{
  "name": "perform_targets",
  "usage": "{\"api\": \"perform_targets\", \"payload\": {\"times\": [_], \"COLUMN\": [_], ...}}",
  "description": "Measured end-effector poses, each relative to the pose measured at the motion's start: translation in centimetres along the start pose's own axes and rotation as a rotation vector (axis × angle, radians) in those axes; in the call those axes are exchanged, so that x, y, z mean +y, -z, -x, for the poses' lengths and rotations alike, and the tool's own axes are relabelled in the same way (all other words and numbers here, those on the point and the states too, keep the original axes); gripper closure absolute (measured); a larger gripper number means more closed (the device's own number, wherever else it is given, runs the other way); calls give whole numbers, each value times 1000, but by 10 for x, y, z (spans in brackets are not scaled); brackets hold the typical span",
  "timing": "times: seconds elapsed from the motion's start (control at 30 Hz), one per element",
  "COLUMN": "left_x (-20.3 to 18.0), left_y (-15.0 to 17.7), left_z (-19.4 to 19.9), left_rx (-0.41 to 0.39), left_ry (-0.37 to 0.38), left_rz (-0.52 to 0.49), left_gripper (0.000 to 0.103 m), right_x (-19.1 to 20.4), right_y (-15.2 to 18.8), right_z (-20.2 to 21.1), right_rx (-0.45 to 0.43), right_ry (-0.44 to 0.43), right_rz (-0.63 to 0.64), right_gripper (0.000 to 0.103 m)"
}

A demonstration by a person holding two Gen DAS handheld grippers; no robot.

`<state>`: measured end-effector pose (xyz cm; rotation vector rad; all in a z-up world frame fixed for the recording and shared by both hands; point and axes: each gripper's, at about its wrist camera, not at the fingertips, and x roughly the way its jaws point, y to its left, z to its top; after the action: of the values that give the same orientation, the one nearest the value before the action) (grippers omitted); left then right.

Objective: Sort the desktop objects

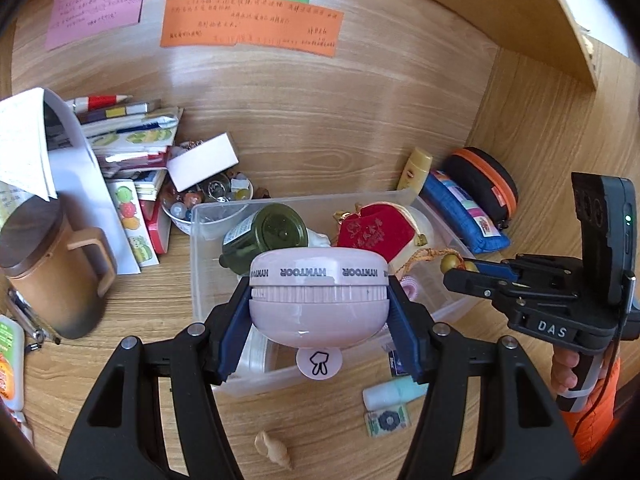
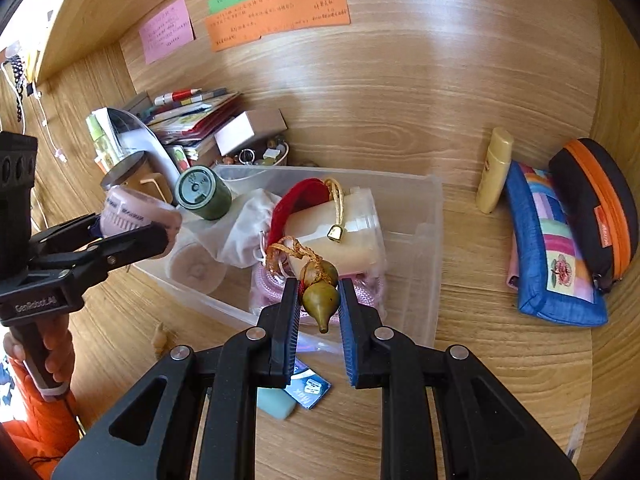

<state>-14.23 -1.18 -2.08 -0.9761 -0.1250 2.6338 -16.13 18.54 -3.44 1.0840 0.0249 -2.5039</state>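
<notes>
I carry two claws. My left claw [image 1: 319,312] grips one pink fan [image 1: 319,300] by its sides, flat face up, over the near edge of the one clear bin [image 1: 208,216]. My right claw [image 2: 319,300] pinches one small gourd [image 2: 320,296] above the bin's near wall, long axis upright, tip pointing down. Three notes [image 1: 248,22] hang far back.

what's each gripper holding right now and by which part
The left gripper clamps the pink round case across its two sides. The right gripper pinches the small gourd charm by its lower bulb, its cord trailing into the clear bin.
</notes>
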Motion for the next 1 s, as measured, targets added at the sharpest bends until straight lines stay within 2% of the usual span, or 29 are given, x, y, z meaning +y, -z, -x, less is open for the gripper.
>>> {"api": "perform_targets", "payload": {"times": [0.53,1.0], "left_x": [-6,-16], "left_y": [1,2], "left_z": [-36,-48], "left_rx": [84,109], "left_ry": [-23,-54], "left_rz": [-18,-68], "left_gripper": [41,41], "right_x": [13,8], "right_y": [-4,-1], "right_z": [-30,-37], "right_rx": [69,83], "right_ry": [-48,-50], "right_rz": [94,81], "right_gripper": [86,86]}}
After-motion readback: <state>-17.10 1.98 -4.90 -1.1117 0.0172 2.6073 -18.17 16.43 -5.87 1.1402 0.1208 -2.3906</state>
